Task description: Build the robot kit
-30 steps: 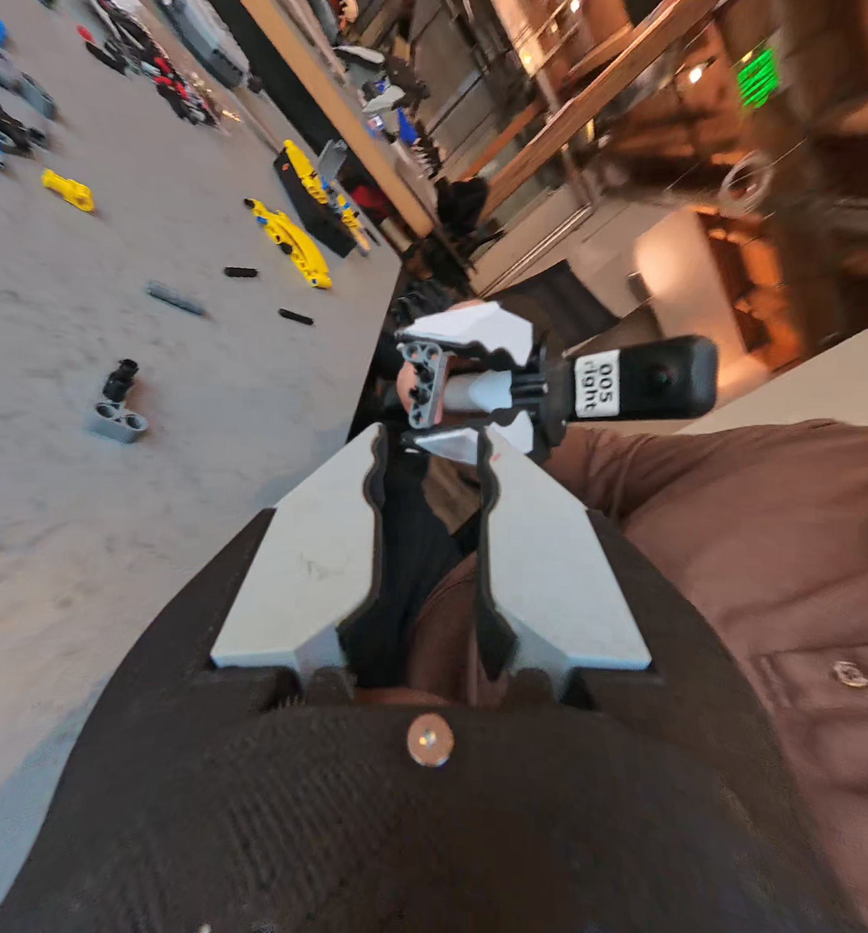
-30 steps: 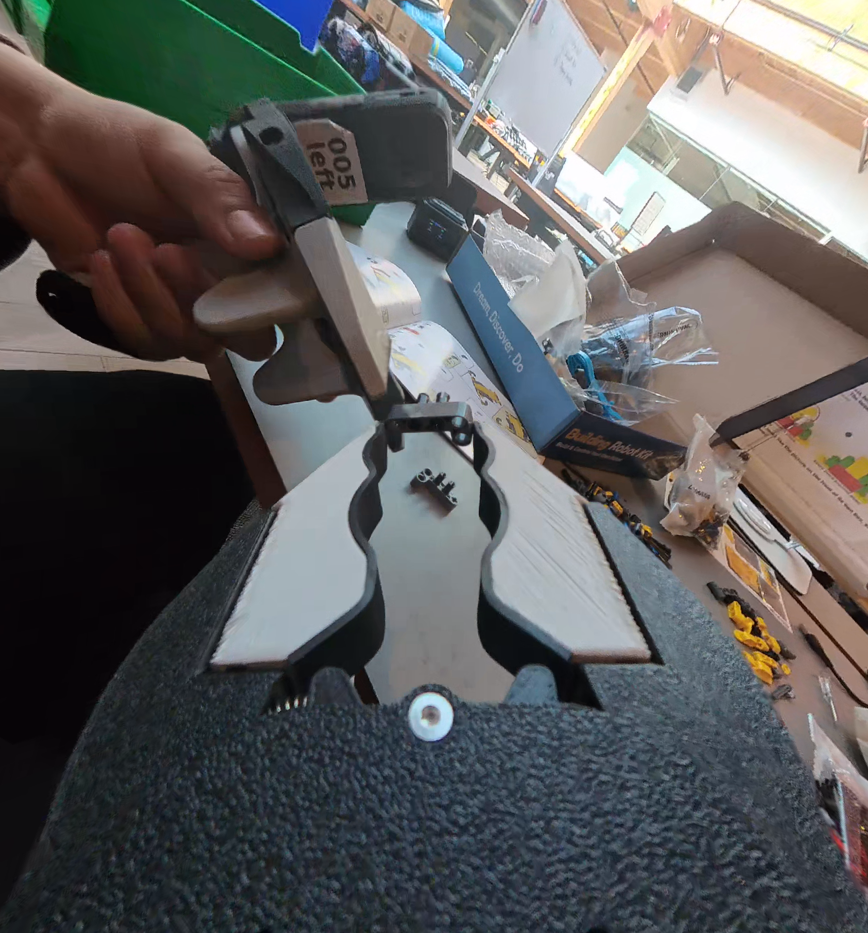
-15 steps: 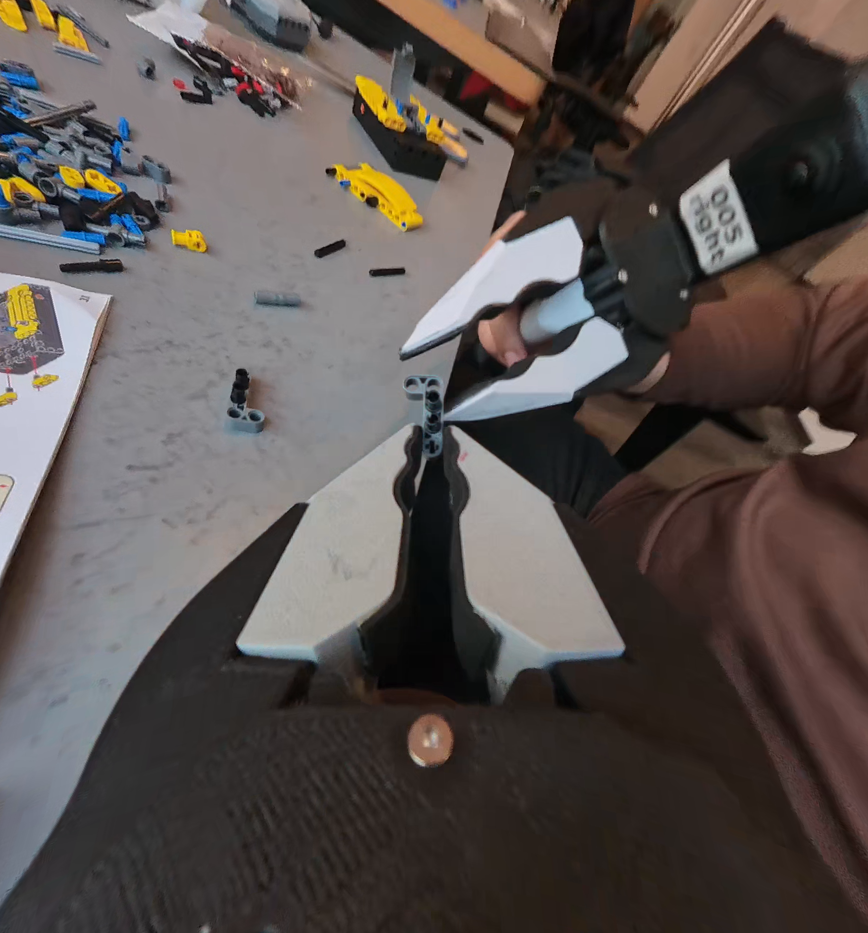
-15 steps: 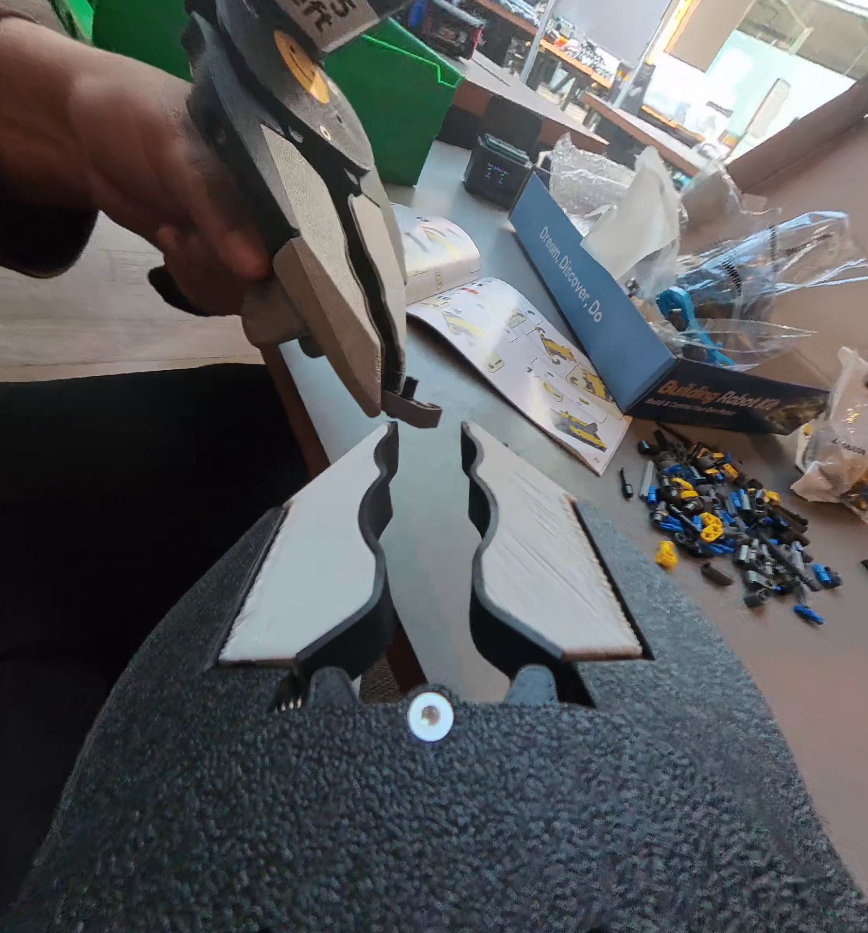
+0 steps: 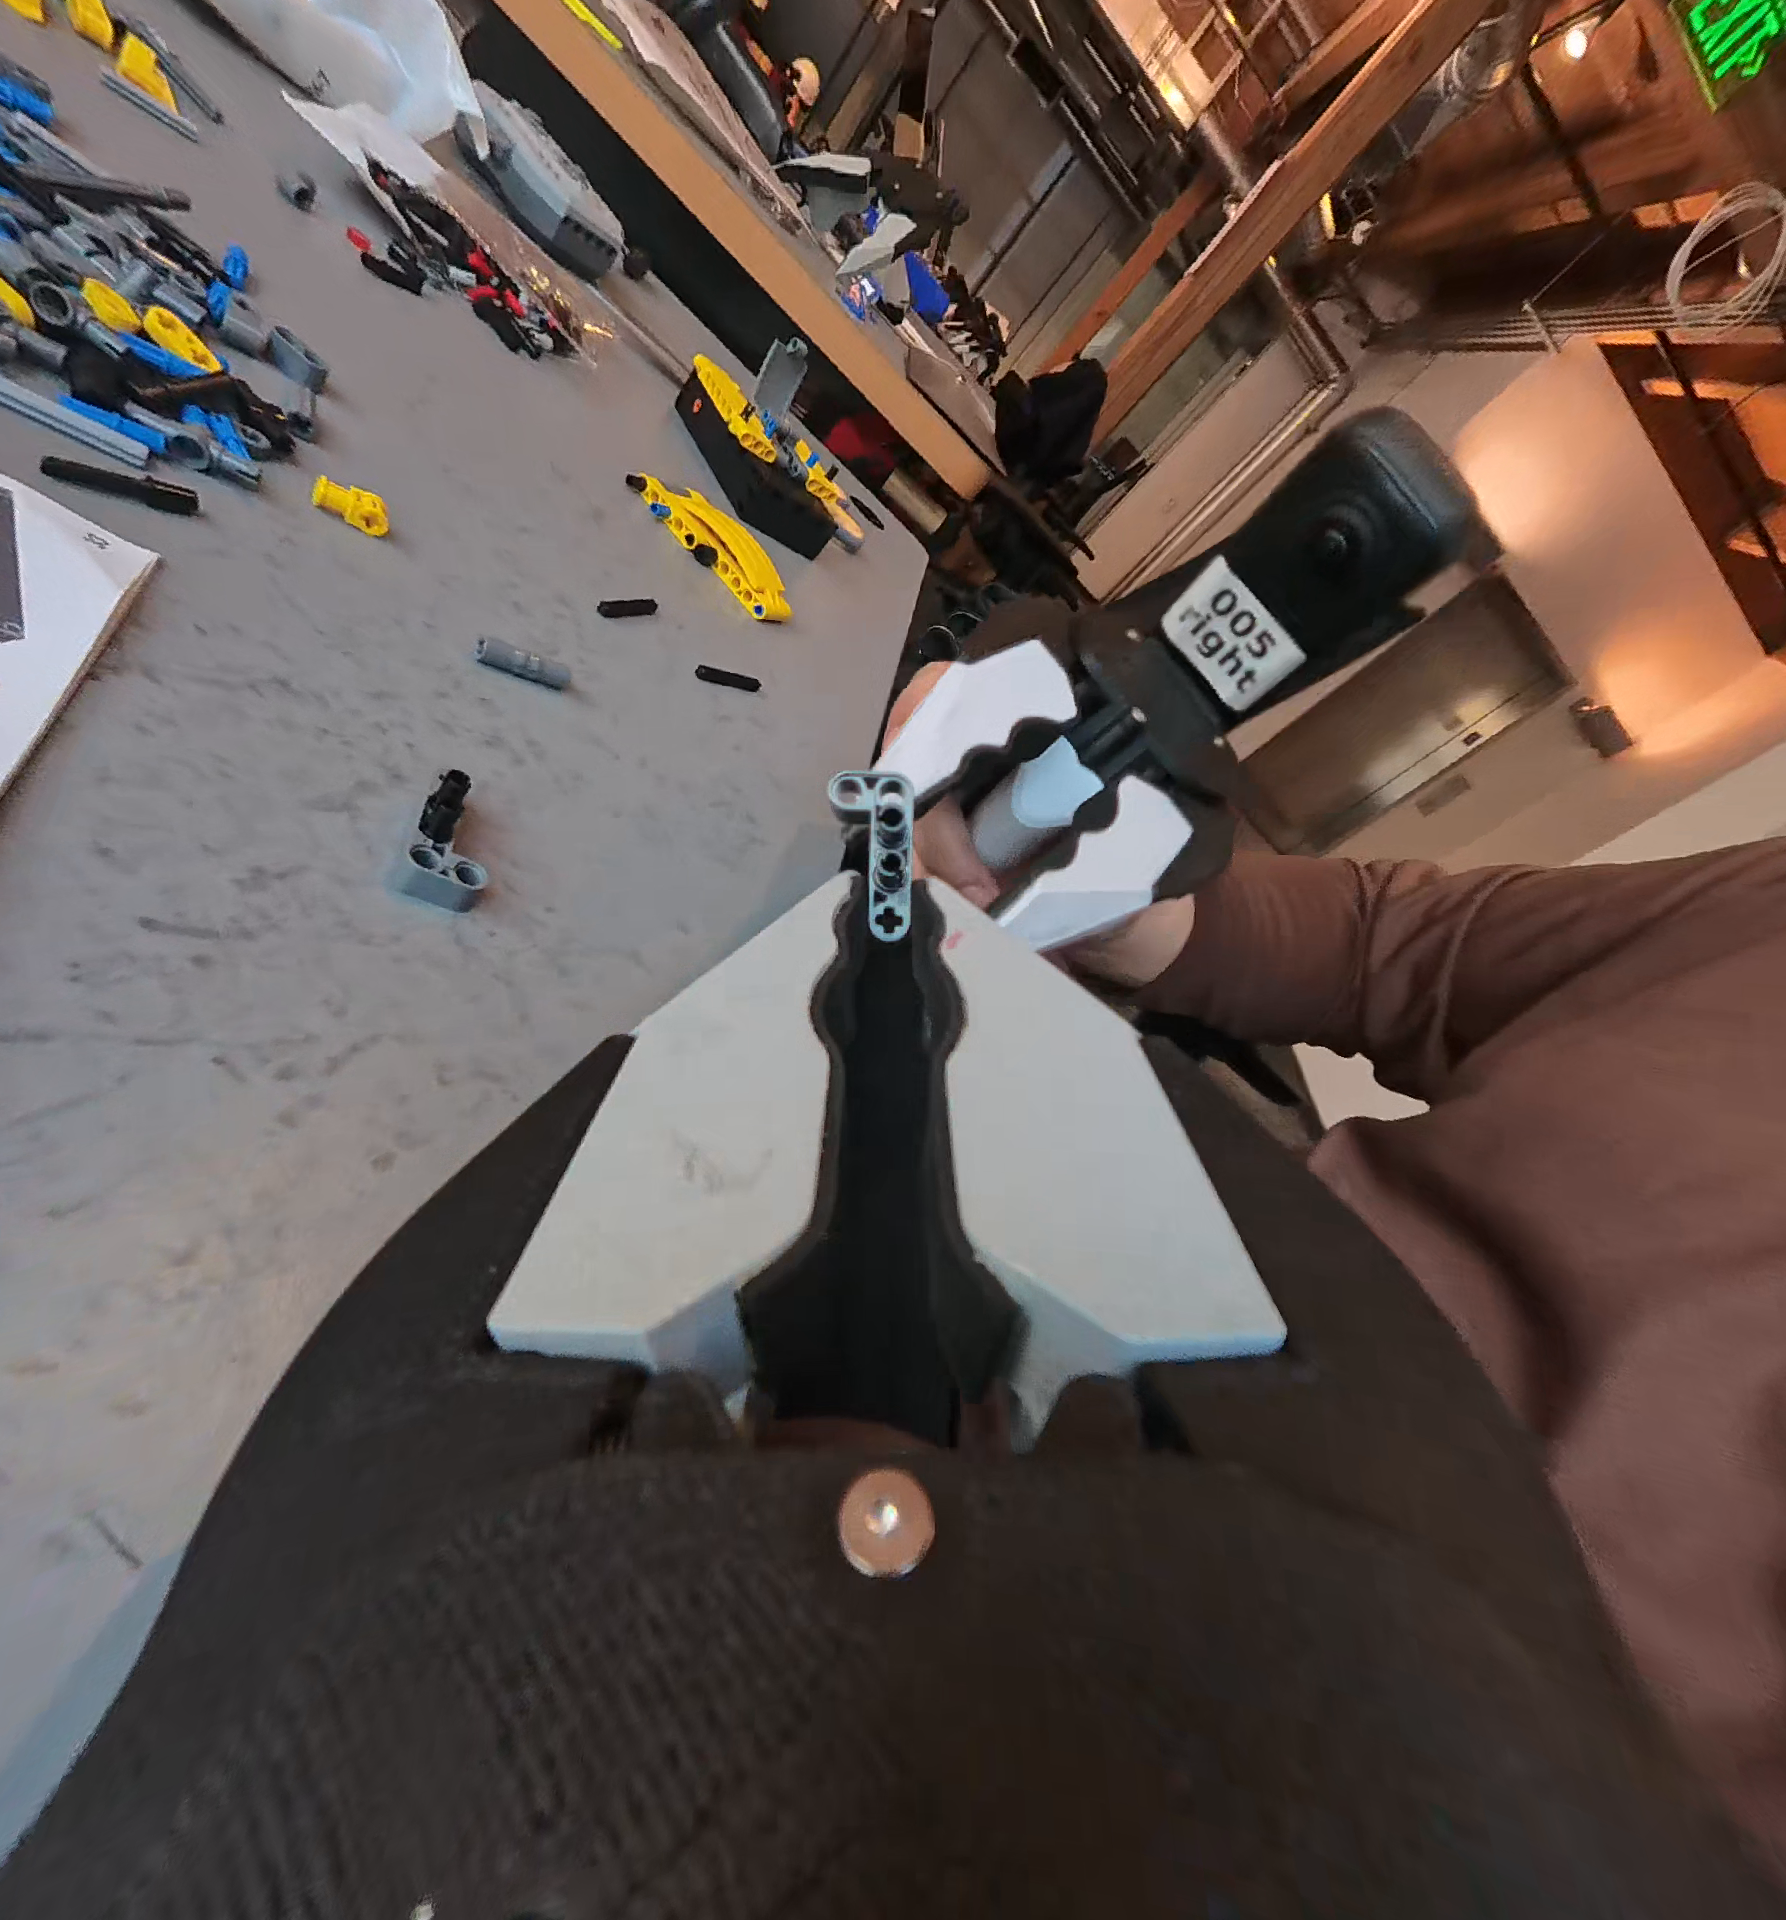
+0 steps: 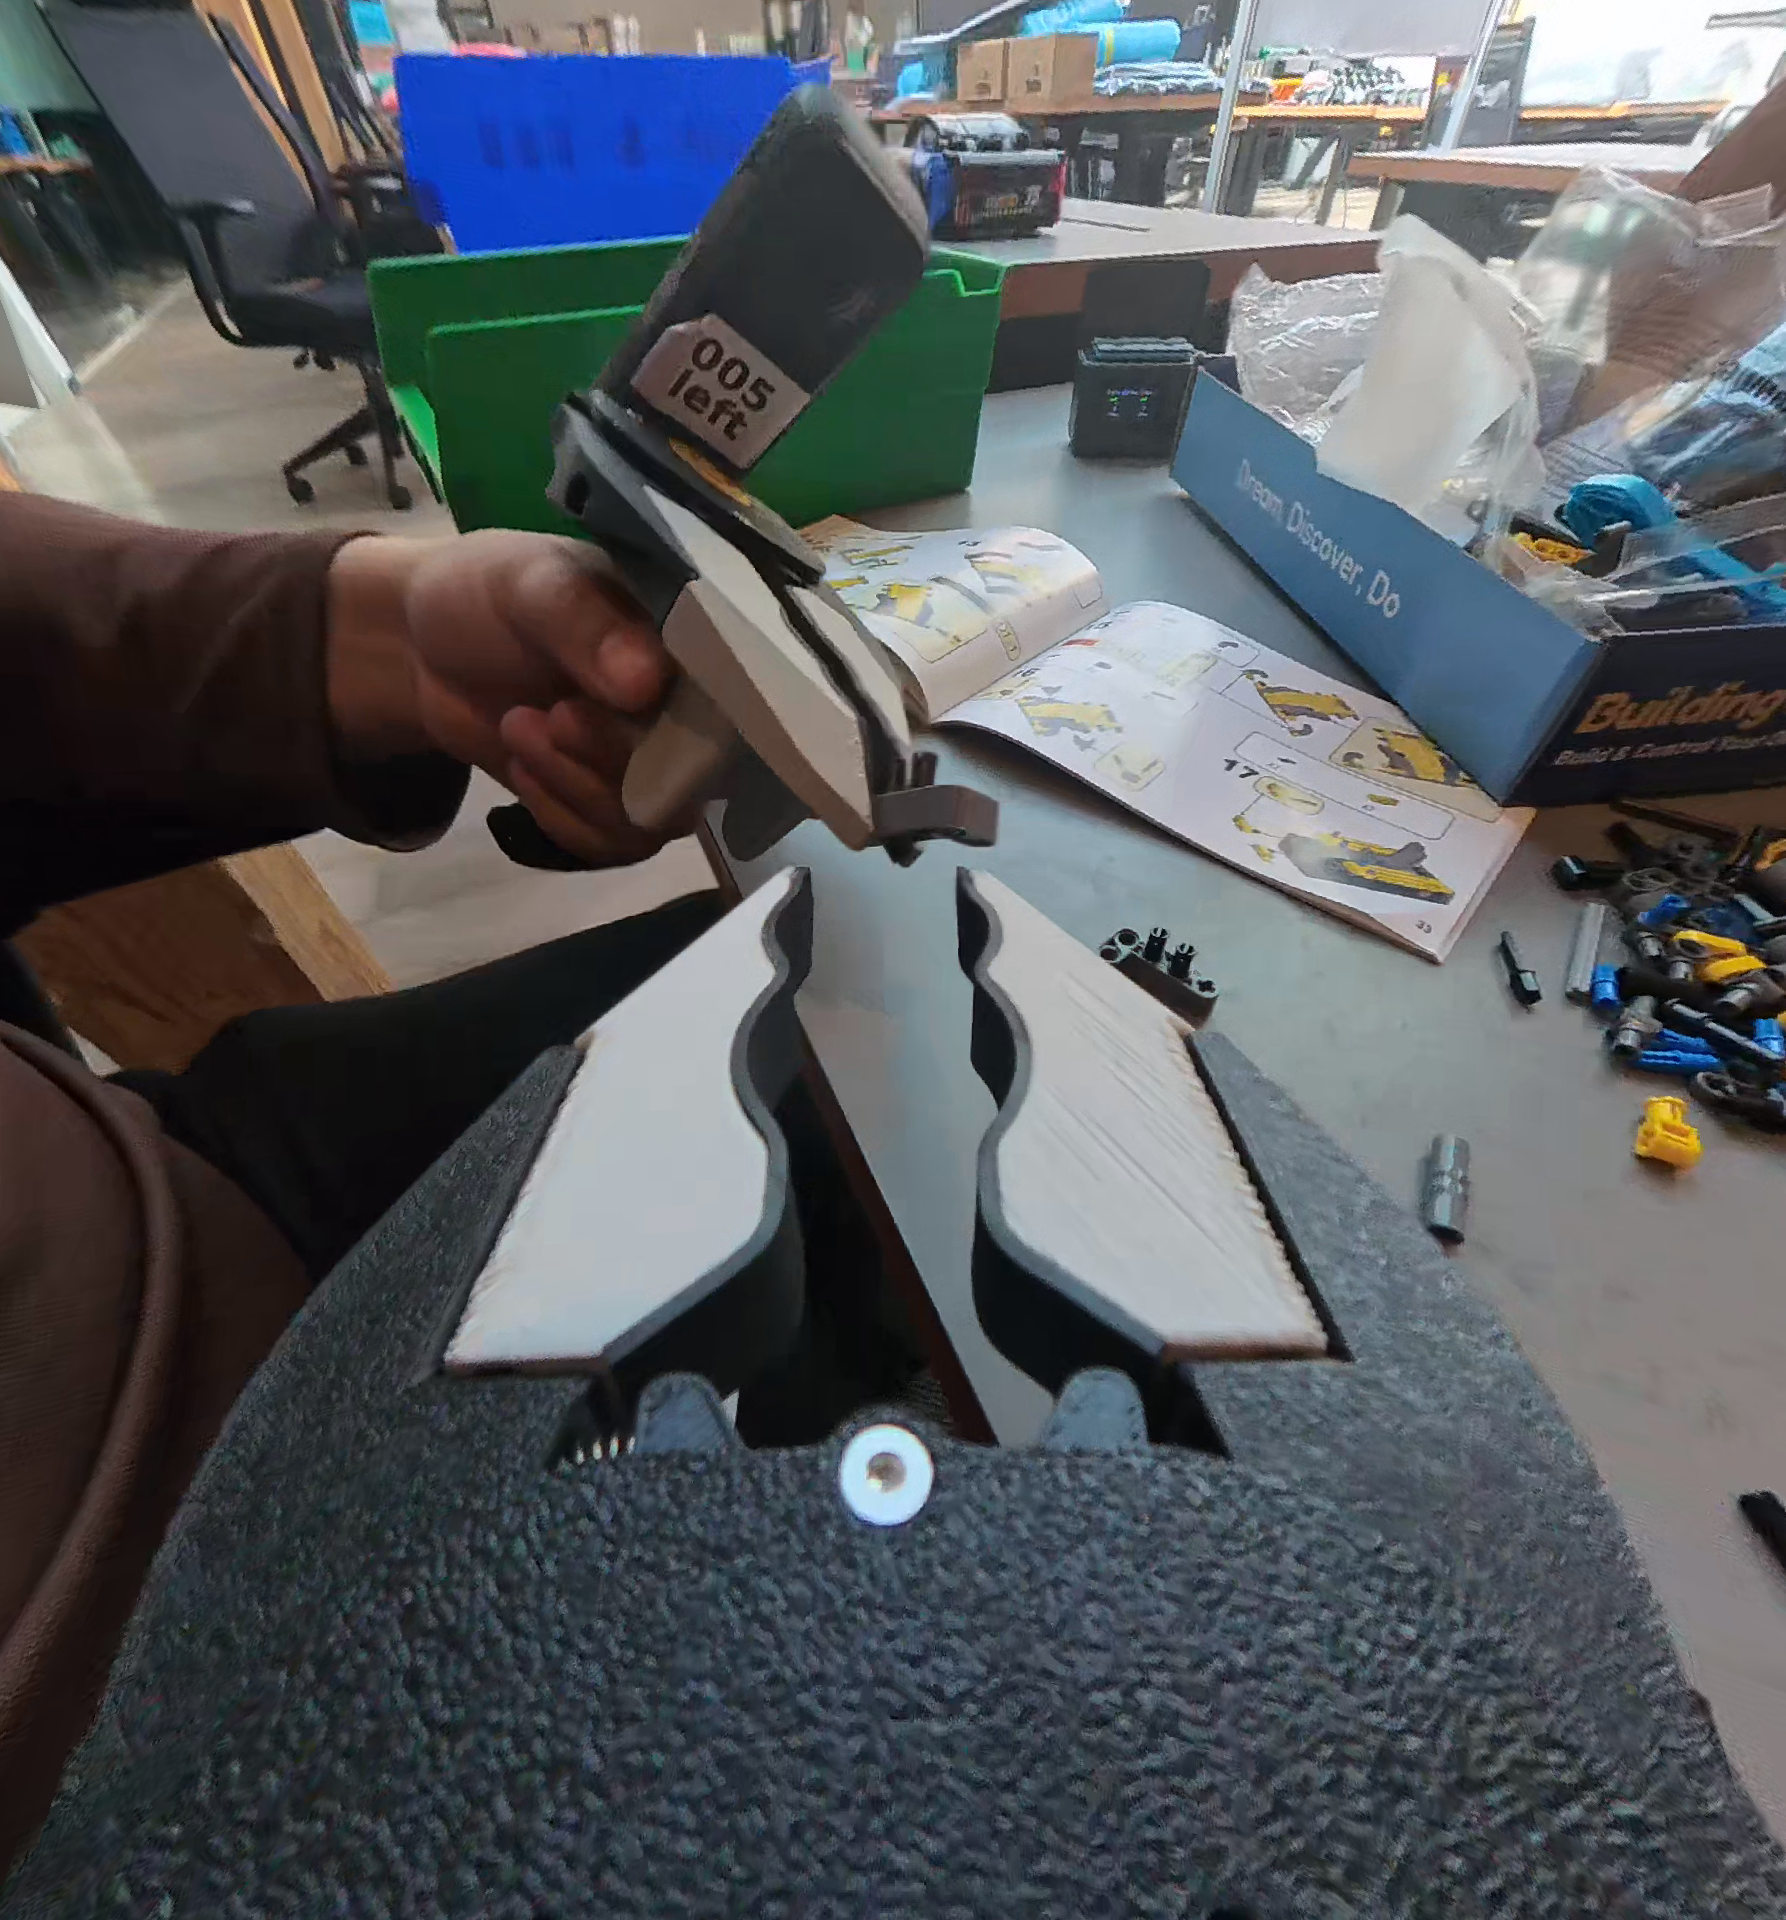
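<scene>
My left gripper (image 5: 887, 902) is shut on a small grey L-shaped beam (image 5: 881, 844) with black pins, held off the near table edge. The same beam (image 6: 936, 812) shows at the left gripper's tips (image 6: 889, 821) in the right wrist view. My right gripper (image 6: 881, 883) is open and empty, just below and in front of that beam. In the left wrist view the right gripper (image 5: 972, 821) sits close behind the beam, jaws apart. A second grey L-beam with a black pin (image 5: 440, 852) lies on the grey table (image 5: 245, 987).
An open instruction booklet (image 6: 1180, 727), a blue box (image 6: 1408, 623) with plastic bags, a green bin (image 6: 868, 416) and a pile of blue, yellow and black parts (image 6: 1741, 997) sit on the table. A yellow curved assembly (image 5: 712, 551) and loose pins lie farther off. Only a small space, under 4 cm, lies between the two pairs of fingers. Left tips and right tips are each some 25 cm from the yellow curved assembly (image 5: 712, 551).
One second ago the right gripper held the beam. The left gripper closed on it, the right gripper opened and let go, and both have since shifted slightly apart.
</scene>
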The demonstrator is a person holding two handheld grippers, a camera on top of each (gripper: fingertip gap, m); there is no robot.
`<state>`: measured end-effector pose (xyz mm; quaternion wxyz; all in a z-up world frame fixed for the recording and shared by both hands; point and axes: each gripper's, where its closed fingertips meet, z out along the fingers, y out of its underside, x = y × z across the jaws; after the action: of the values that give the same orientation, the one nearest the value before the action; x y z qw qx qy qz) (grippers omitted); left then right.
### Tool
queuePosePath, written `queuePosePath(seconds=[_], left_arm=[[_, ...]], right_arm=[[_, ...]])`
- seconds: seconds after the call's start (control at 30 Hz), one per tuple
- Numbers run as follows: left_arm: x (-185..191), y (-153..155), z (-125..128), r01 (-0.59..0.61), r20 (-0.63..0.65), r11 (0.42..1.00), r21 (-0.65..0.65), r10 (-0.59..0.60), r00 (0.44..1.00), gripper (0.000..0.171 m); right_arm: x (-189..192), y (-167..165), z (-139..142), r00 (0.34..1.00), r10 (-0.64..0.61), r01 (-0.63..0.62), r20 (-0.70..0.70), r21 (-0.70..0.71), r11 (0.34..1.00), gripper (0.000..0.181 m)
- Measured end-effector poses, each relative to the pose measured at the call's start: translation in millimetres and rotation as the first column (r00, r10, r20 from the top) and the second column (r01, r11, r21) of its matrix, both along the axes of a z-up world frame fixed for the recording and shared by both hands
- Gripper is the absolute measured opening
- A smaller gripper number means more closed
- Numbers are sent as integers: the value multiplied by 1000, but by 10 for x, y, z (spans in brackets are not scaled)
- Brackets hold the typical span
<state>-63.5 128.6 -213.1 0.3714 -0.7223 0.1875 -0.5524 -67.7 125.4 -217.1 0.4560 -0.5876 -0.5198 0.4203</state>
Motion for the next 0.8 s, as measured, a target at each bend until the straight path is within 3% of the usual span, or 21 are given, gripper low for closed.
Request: queuePosePath(seconds=[0.23,0.37,0.5,0.8], left_arm=[[39,-85,154,53,97,997,59,-59,994,5],[96,-150,170,84,83,989,120,-94,992,5],[203,-258,108,137,-9,969,207,-138,990,5],[177,-151,21,69,-128,961,267,-35,991,5]], right_arm=[[77,38,192,987,38,-76,-158,-242,967,26],[77,-49,274,970,92,-162,-223,-323,932,24],[66,-118,305,961,127,-210,-247,-345,915,15],[80,-18,211,981,74,-126,-180,-298,946,19]])
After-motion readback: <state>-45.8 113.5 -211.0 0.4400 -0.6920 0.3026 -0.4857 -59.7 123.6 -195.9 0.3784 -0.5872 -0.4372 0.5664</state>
